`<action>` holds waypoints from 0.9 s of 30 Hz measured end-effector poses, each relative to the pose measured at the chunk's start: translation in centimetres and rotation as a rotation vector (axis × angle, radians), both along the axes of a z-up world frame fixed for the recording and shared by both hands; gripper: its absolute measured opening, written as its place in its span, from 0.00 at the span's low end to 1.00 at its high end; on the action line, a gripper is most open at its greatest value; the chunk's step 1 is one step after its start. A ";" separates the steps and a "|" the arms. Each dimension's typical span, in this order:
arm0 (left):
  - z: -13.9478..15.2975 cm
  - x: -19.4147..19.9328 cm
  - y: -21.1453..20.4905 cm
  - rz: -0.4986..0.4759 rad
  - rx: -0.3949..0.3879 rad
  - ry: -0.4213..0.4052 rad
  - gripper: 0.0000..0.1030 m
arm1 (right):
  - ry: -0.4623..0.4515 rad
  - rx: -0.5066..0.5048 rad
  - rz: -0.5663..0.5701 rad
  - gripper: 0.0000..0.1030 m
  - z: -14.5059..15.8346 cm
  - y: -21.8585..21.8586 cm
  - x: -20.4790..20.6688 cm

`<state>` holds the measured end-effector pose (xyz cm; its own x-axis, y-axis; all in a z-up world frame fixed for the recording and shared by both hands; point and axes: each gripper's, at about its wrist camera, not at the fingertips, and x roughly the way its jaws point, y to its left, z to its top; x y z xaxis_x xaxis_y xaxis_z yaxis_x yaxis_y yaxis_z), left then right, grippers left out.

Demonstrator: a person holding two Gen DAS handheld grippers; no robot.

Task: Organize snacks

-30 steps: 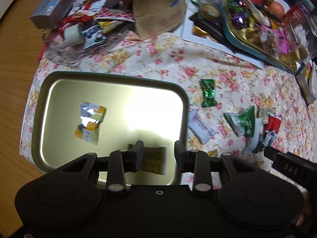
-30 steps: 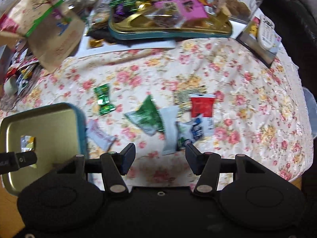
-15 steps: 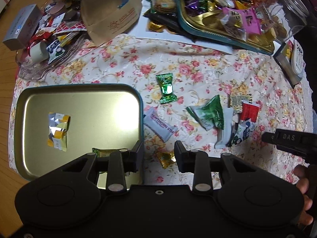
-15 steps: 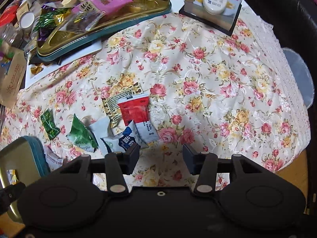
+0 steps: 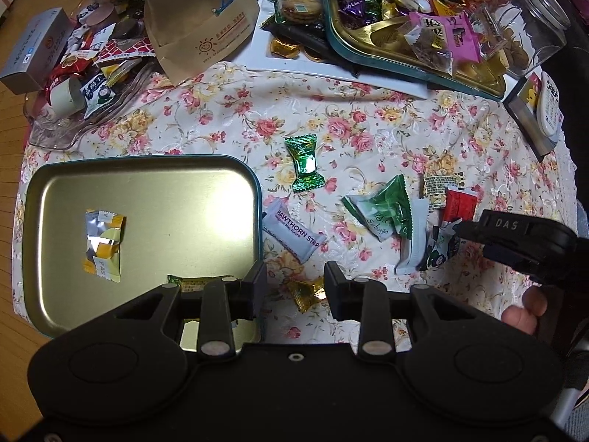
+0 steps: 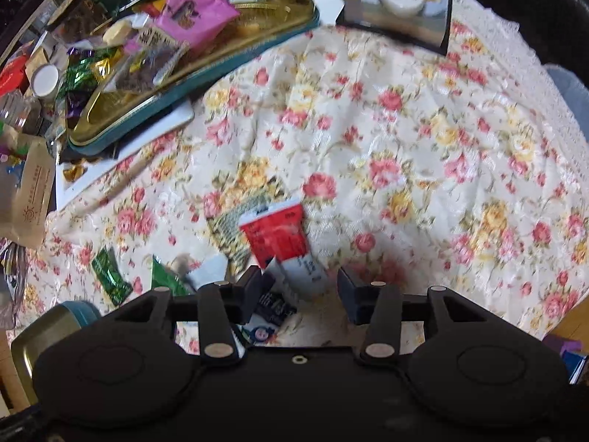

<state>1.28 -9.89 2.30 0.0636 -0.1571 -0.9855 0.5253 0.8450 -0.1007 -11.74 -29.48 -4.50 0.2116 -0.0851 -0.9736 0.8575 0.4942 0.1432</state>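
Lower than a second ago, the right hand-held gripper (image 6: 300,291) is closing, half-wide, around the white packet (image 6: 302,270) on the table; center it first. Left hand-held gripper (image 5: 294,289) hovers half-open, empty.

Right wrist view motion-blurred; print on red packet (image 6: 274,235) and white packet (image 6: 300,269) unreadable. Dark-printed packet (image 6: 274,305) half hidden behind right gripper (image 6: 300,289) finger at 7 o'clock. Gold tin tray (image 6: 40,335) cut off by gripper body at 8 o'clock. In left wrist view, small packet (image 5: 195,283) at tray's 5 o'clock partly covered by left gripper (image 5: 294,289) linkage. Gold candy (image 5: 307,293) lower part hidden. Person's fingers (image 5: 526,311) at 4 o'clock mostly hidden.
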 end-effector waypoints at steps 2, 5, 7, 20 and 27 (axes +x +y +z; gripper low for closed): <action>0.1 0.0 0.1 -0.001 -0.006 0.002 0.41 | -0.015 0.009 0.020 0.47 -0.3 0.9 0.2; 0.1 0.0 0.2 0.001 -0.012 0.000 0.41 | -0.042 -0.032 0.034 0.47 -0.1 2.4 0.7; 0.1 0.1 0.3 0.010 -0.015 0.000 0.41 | -0.049 -0.058 0.053 0.47 0.1 3.2 1.5; -0.1 1.2 1.8 0.093 -0.038 0.021 0.41 | -0.003 -0.102 0.140 0.50 -1.7 3.9 1.2; 0.6 0.8 1.0 0.070 -0.075 0.026 0.41 | 0.075 -0.082 0.079 0.52 -2.6 1.8 -1.7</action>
<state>2.11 -8.88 2.90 0.0512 -0.2263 -0.9727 0.4618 0.8690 -0.1778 -13.41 -27.66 -7.06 0.1473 -0.1511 -0.9775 0.8222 0.5681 0.0361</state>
